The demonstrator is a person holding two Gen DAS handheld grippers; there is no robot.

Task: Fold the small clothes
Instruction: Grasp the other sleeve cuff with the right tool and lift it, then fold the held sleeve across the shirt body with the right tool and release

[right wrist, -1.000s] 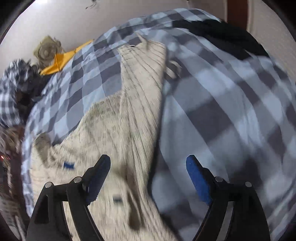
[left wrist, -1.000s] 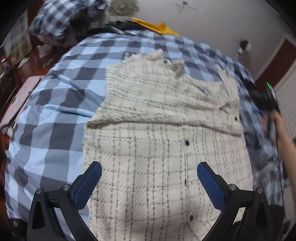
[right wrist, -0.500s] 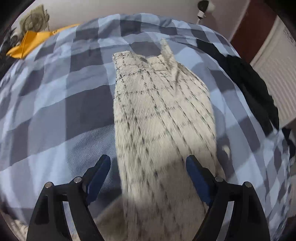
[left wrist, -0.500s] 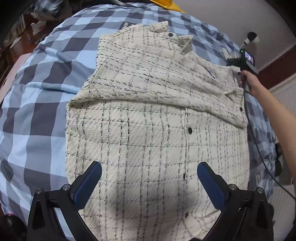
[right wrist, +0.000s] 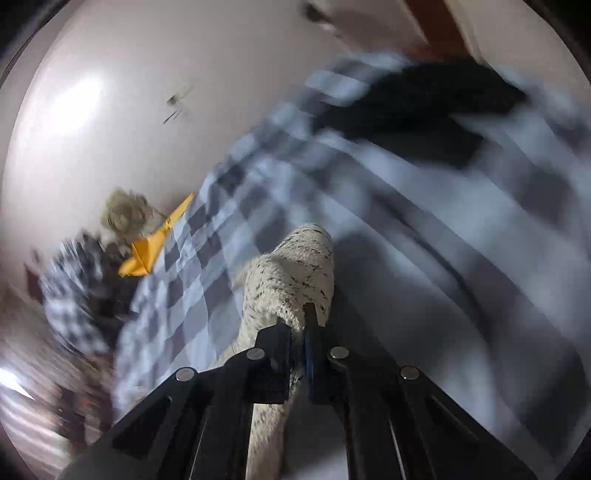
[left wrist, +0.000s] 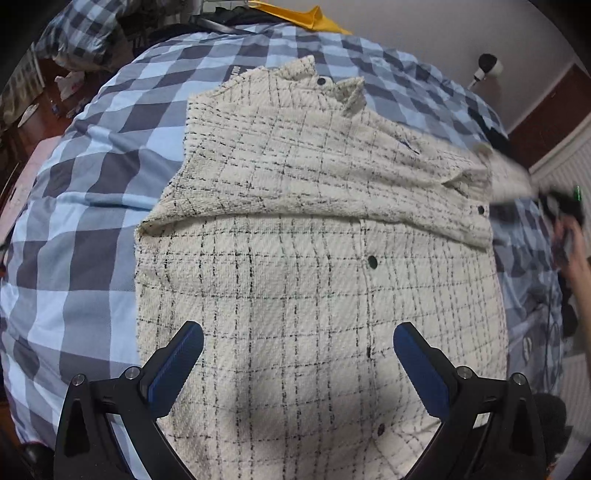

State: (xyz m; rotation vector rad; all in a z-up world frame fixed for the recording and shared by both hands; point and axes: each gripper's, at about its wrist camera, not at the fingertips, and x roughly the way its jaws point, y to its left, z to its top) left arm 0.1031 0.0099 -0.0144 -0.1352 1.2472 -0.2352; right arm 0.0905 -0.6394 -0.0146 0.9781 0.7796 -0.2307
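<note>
A cream jacket [left wrist: 303,258] with thin black checks and dark buttons lies spread on a blue checked bedspread [left wrist: 85,229]. One sleeve is folded across its chest. My left gripper [left wrist: 297,354] hovers open above the jacket's lower half, touching nothing. At the far right edge of the left wrist view, blurred, my right gripper [left wrist: 561,206] pulls the other sleeve [left wrist: 506,173] outward. In the right wrist view my right gripper [right wrist: 300,325] is shut on that sleeve's cuff [right wrist: 295,273], lifted off the bed.
A yellow cloth [left wrist: 303,16] and a checked pillow [left wrist: 74,33] lie at the bed's far end. A dark garment [right wrist: 417,107] rests on the bed beyond the right gripper. A person's forearm [left wrist: 580,273] and a cable are at the right. White wall behind.
My right gripper closed on the jacket's sleeve cuff and swung it up and away from the bed, its view now blurred. The left gripper stayed open over the jacket.
</note>
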